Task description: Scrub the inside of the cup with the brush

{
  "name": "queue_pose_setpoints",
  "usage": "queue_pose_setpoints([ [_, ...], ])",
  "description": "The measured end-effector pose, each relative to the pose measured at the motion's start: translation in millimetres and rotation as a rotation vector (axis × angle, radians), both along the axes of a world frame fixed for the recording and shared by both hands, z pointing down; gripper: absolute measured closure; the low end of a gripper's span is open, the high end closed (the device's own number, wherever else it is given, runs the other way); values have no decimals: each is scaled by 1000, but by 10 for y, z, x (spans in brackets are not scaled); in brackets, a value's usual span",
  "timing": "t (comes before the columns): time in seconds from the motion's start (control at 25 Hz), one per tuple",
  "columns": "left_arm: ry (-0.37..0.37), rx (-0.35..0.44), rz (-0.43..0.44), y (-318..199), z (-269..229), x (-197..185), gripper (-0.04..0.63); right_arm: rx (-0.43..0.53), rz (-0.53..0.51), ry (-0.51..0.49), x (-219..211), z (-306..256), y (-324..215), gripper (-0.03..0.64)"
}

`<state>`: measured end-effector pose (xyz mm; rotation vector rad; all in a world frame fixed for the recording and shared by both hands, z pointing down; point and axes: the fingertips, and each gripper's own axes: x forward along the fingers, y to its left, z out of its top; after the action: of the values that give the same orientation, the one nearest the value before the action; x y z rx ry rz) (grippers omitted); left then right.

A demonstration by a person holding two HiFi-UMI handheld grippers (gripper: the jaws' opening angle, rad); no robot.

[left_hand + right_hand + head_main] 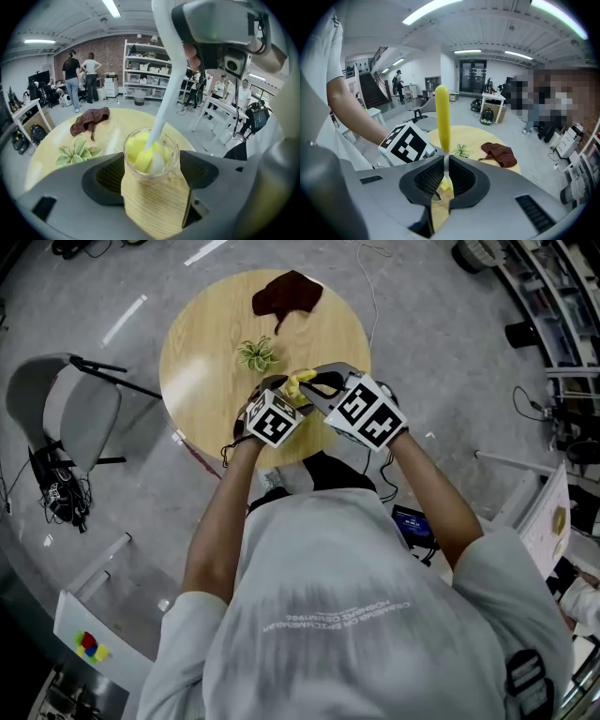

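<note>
Over the near part of the round wooden table [202, 343], on the person's side of its centre, the left gripper [151, 176] is clamped on a clear glass cup [152, 197] wrapped in a wood-grain sleeve, one jaw pressed against each side. No view shows whether the cup's base touches the tabletop.

The right gripper [445, 173] hangs above the same near part of the table, reaching out to its near right rim. Its jaws are squeezed together on the thin white shaft of the bottle brush [146, 152]. The shaft slants down from this gripper into the cup's mouth. The brush's yellow sponge head sits inside the glass and fills most of the opening, close against the wall. In the right gripper view the brush's yellow handle end stands up past the jaws.

The far half of the table has the most open room. A small green plant [255, 352] stands near the table's centre, just beyond the grippers. A crumpled brown cloth [286, 292] lies at the far rim, well apart from the plant, with bare wood to either side of both.

Around the table the grey floor is open. A grey folding chair [80, 409] stands off the table's left edge, apart from the rim.
</note>
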<state>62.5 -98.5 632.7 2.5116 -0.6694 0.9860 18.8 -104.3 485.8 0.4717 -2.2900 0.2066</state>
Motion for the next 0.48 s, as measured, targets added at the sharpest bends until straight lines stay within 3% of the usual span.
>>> queue_pose_setpoints([
  [0.48, 24, -4, -10, -1, -3, 42, 210, -66, -13, 23, 40, 248, -11, 557],
])
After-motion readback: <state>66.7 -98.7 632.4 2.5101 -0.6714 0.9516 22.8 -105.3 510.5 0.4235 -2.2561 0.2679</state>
